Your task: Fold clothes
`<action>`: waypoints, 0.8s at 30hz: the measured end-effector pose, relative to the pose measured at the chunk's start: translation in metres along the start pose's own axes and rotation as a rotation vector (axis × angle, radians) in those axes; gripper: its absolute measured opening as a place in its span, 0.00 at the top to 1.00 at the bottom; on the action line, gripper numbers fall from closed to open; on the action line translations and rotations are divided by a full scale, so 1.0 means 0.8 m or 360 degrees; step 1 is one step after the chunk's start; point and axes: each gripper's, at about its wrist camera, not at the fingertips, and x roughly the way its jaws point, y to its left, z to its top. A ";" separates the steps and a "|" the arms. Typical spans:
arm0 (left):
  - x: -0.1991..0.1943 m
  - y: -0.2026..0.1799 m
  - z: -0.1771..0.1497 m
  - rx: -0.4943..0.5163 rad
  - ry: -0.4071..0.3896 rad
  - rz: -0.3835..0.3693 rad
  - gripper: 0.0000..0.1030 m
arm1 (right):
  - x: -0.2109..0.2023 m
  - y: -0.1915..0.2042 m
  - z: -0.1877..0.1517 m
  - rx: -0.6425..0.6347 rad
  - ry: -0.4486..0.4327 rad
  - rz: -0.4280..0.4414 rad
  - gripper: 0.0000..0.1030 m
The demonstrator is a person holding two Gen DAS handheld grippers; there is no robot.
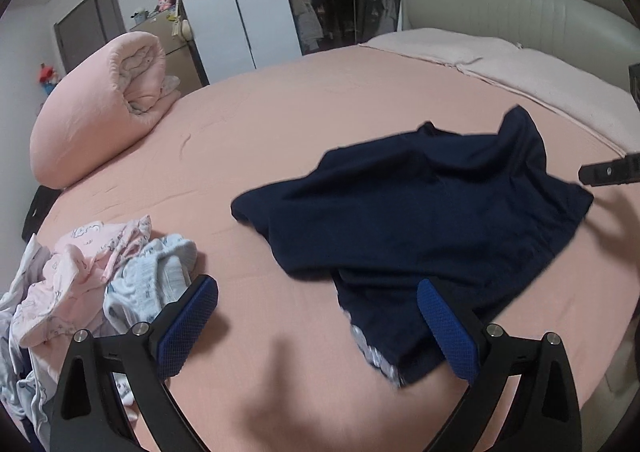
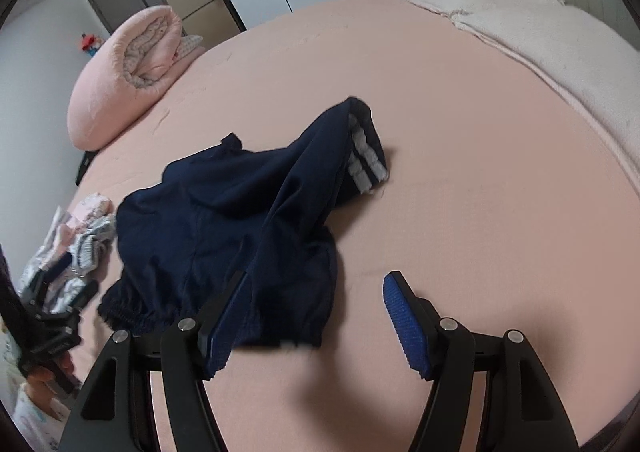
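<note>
Both hand-held grippers, left point(image 1: 318, 326) and right point(image 2: 316, 316), are hovering released over navy shorts' point(image 1: 420, 212) near edges on the bed point(image 2: 500, 172).

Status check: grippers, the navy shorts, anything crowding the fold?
Left gripper open, right gripper open, both empty. Navy shorts rumpled on the bed, unfolded. Laundry pile off left, clear of the shorts.
</note>
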 end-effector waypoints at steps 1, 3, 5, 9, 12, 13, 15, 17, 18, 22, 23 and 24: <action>-0.001 0.000 -0.003 -0.0006 0.0005 -0.0004 0.02 | -0.002 -0.001 -0.004 0.0013 0.0001 -0.0002 0.34; -0.003 0.002 -0.009 -0.0018 0.0017 -0.0024 0.01 | -0.006 -0.002 -0.010 0.0019 0.0003 -0.0014 0.34; -0.005 0.003 -0.013 -0.0028 0.0029 -0.0033 0.02 | -0.008 0.001 -0.016 -0.0021 0.0007 -0.0040 0.34; -0.015 0.000 -0.022 -0.0037 0.0040 -0.0065 0.02 | -0.009 0.011 -0.027 -0.0158 0.0019 -0.0106 0.34; -0.018 -0.008 -0.030 -0.0001 0.0048 -0.0081 0.02 | -0.005 0.015 -0.033 -0.0230 0.0022 -0.0165 0.34; -0.015 -0.012 -0.032 0.0017 0.0058 -0.0069 0.02 | -0.002 0.016 -0.034 -0.0248 0.0021 -0.0187 0.34; -0.006 -0.017 -0.034 0.0035 0.0073 -0.0019 0.02 | 0.004 0.017 -0.036 -0.0257 0.0025 -0.0211 0.34; 0.003 -0.021 -0.035 0.0036 0.0083 0.0035 0.02 | 0.009 0.020 -0.035 -0.0248 -0.0007 -0.0235 0.34; 0.008 -0.022 -0.034 0.0020 0.0087 0.0052 0.02 | 0.011 0.021 -0.034 -0.0243 -0.0024 -0.0247 0.34; 0.020 -0.026 -0.025 -0.0021 0.0089 0.0041 0.02 | 0.020 0.027 -0.031 -0.0214 -0.0095 -0.0294 0.34; 0.025 -0.029 -0.023 -0.0017 0.0101 0.0055 0.02 | 0.024 0.030 -0.030 -0.0220 -0.0105 -0.0324 0.34; 0.029 -0.031 -0.020 -0.0013 0.0114 0.0069 0.02 | 0.028 0.032 -0.028 -0.0230 -0.0114 -0.0357 0.34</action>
